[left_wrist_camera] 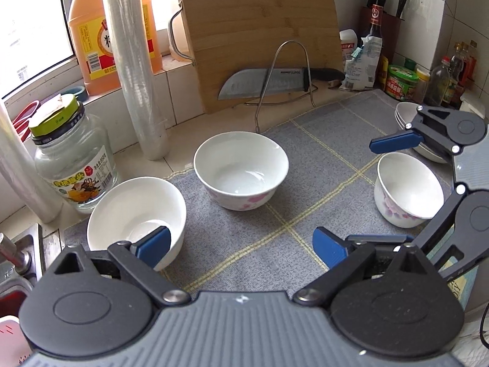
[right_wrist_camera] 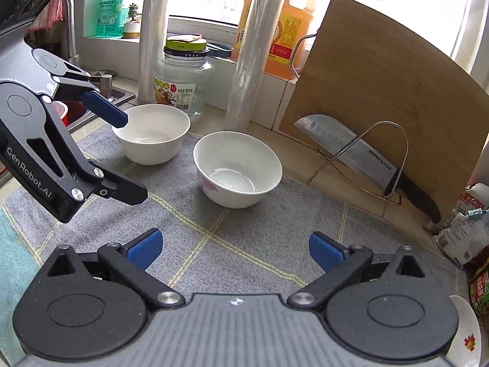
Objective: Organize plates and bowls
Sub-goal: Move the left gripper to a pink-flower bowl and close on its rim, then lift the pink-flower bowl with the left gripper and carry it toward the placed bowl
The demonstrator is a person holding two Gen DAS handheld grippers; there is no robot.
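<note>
We see three white bowls on the grey mat: floral bowl frame centre, plain bowl lower left, small floral bowl right. Left gripper and right gripper both gape wide, holding nothing. Cleaver upper centre.

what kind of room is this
Most likely a home kitchen counter by a window. A knife rests in a wire rack against a cutting board, a sink sits at the counter's end, and bowls stand on a grey mat.
</note>
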